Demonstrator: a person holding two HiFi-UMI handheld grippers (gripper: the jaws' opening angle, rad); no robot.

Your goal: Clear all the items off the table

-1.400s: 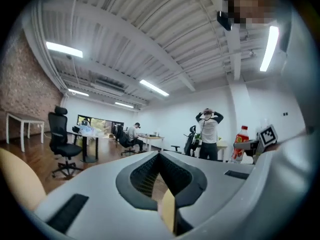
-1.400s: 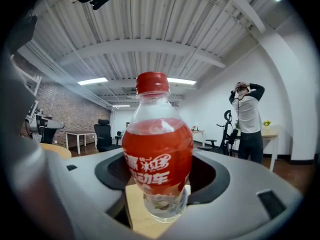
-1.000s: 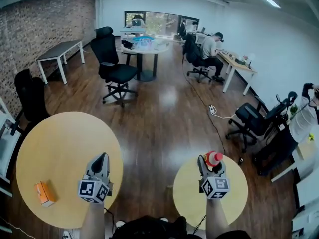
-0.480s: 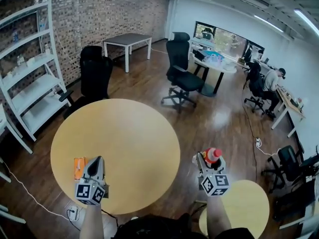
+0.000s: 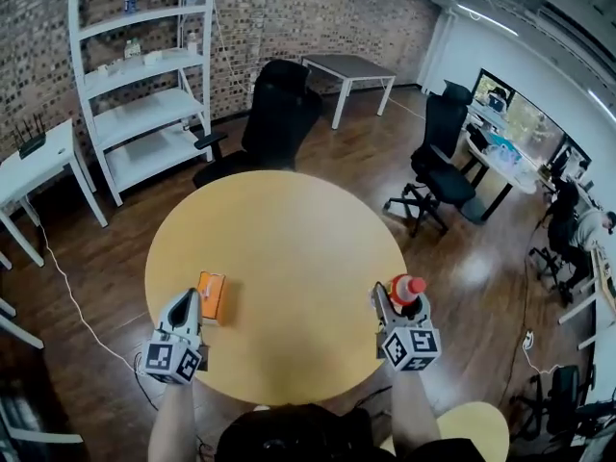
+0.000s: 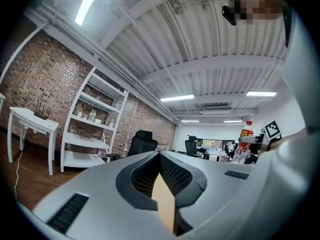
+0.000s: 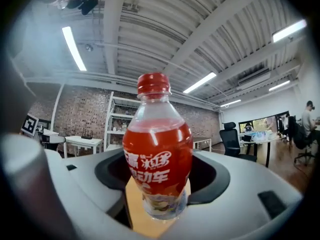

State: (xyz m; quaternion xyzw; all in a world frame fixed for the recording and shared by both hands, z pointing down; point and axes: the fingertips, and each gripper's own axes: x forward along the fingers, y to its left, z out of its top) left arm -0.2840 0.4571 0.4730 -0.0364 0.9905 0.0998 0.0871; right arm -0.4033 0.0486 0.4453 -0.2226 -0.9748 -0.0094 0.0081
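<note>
Head view, left to right: left gripper (image 5: 191,301) over the near-left part of the round table (image 5: 289,219), jaws pressed together, nothing between them; orange box (image 5: 212,295) lies flat on the table just beside its tip; right gripper (image 5: 389,304) at the table's right edge, jaws wide, clamped on an upright red bottle (image 5: 406,289).

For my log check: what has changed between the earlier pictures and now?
The person turned left: the large round table now lies straight ahead, the left gripper near the orange box. Nothing taken or released: the right gripper keeps the red bottle, the left gripper stays shut and empty.
</note>
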